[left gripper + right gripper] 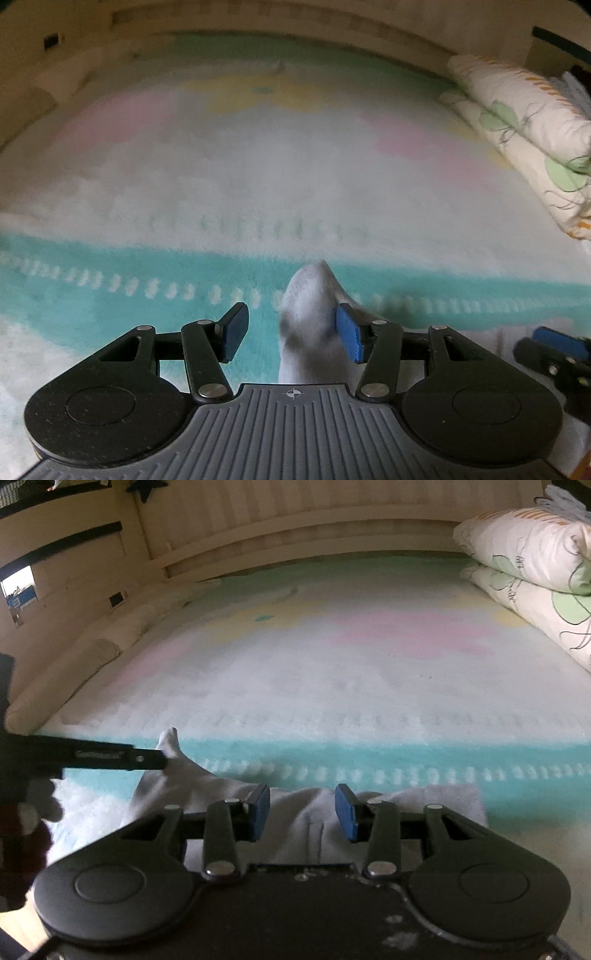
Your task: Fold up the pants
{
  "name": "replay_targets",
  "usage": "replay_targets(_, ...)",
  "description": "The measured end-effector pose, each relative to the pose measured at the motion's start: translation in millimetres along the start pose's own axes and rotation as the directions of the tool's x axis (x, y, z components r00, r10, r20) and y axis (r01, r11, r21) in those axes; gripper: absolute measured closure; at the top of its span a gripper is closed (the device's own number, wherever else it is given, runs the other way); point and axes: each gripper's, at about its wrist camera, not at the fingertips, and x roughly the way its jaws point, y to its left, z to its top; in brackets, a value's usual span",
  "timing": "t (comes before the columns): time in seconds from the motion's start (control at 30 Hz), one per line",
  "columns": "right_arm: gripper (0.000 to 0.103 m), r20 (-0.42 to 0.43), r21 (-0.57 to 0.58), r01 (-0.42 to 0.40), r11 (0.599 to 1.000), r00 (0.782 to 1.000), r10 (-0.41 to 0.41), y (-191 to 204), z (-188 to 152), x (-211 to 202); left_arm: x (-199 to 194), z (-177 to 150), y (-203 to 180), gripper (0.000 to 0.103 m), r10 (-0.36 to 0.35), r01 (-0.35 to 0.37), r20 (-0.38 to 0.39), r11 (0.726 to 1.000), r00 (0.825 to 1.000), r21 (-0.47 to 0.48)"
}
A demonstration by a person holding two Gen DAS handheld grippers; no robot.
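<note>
Light grey pants point(306, 823) lie on a fluffy pastel blanket point(332, 686) at its near edge. A peak of the grey cloth point(314, 317) stands up between my left gripper's blue pads, against the right pad point(349, 334). My left gripper point(291, 332) is open, jaws wide apart. My right gripper point(301, 812) is open just above the pants' middle, pads not touching cloth. The left gripper also shows in the right wrist view point(110, 758), at the raised corner of cloth point(170, 746). The right gripper's tip shows in the left wrist view point(554, 343).
Folded flowered bedding point(528, 587) is stacked at the right side of the bed. A beige headboard wall point(295, 528) runs along the far edge. A padded bumper point(74, 672) lines the left side. The blanket has a teal band point(110, 295) near me.
</note>
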Motion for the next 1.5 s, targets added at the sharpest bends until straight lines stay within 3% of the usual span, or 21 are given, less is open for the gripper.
replay_targets(0.07,0.063,-0.031,-0.022,0.069,0.997,0.997,-0.069,-0.6,-2.6,7.3,15.2,-0.3,4.5,0.044,0.004,-0.004,-0.043,1.000,0.999,-0.010)
replay_targets(0.13,0.082,-0.070,-0.007,0.131,0.991,0.989,-0.131,-10.5,-8.1,12.2,24.9,-2.5,7.4,0.039,0.004,-0.005,-0.060,1.000,0.998,-0.023)
replay_targets(0.23,0.101,-0.097,0.048,0.131,0.990,0.987,-0.126,-29.9,-12.5,14.1,28.6,-3.0,6.5,0.036,0.013,-0.014,-0.047,1.000,0.999,-0.007)
replay_targets(0.27,0.103,-0.100,0.047,0.132,0.990,0.987,-0.127,-32.0,-12.9,13.4,29.1,-3.2,6.3,0.036,0.016,-0.016,-0.045,1.000,0.999,0.000)
replay_targets(0.5,0.103,-0.117,0.099,0.109,0.989,0.988,-0.097,-44.9,-18.7,1.0,28.9,-4.4,17.7,0.032,-0.011,0.009,-0.047,0.999,0.999,-0.037)
replay_targets(0.73,0.103,-0.131,0.125,0.137,0.983,0.984,-0.120,-57.5,-29.1,-19.3,24.0,-3.1,42.2,0.034,0.093,-0.096,-0.029,0.990,0.995,-0.102)
replay_targets(0.9,0.103,-0.126,0.140,0.130,0.982,0.986,-0.112,-64.7,-32.5,-36.0,-5.3,-4.3,45.6,0.034,0.104,-0.099,0.022,0.984,0.994,-0.146)
replay_targets(1.03,0.076,-0.074,0.155,0.103,0.982,0.993,-0.093,-63.7,-29.2,-63.9,-47.1,-9.2,35.6,0.034,0.018,-0.006,0.084,0.990,0.996,-0.142)
replay_targets(1.1,0.075,-0.068,0.132,0.081,0.988,0.995,-0.072,-59.1,-28.1,-71.8,-63.1,-14.5,21.1,0.034,-0.016,0.025,0.093,0.996,0.996,-0.090)
replay_targets(1.2,0.065,-0.099,0.116,0.028,0.993,0.995,-0.016,-52.3,-30.3,-81.1,-79.4,-33.0,-7.0,0.033,-0.072,0.071,0.066,0.997,0.995,0.012)
replay_targets(1.33,0.061,-0.213,0.054,0.096,0.994,0.973,-0.083,-49.4,-46.3,-82.1,-84.6,-71.1,-26.0,0.033,-0.122,0.125,-0.043,0.989,0.992,0.074)
replay_targets(1.4,0.061,-0.262,0.064,0.114,0.991,0.960,-0.093,-55.2,-60.0,-86.0,-82.2,-87.7,-29.7,0.033,-0.128,0.138,-0.093,0.985,0.987,0.108)
replay_targets(1.5,0.058,-0.278,0.068,0.113,0.991,0.956,-0.091,-55.7,-66.6,-94.2,-86.4,-108.0,-33.7,0.031,-0.091,0.107,-0.093,0.978,0.991,0.181)
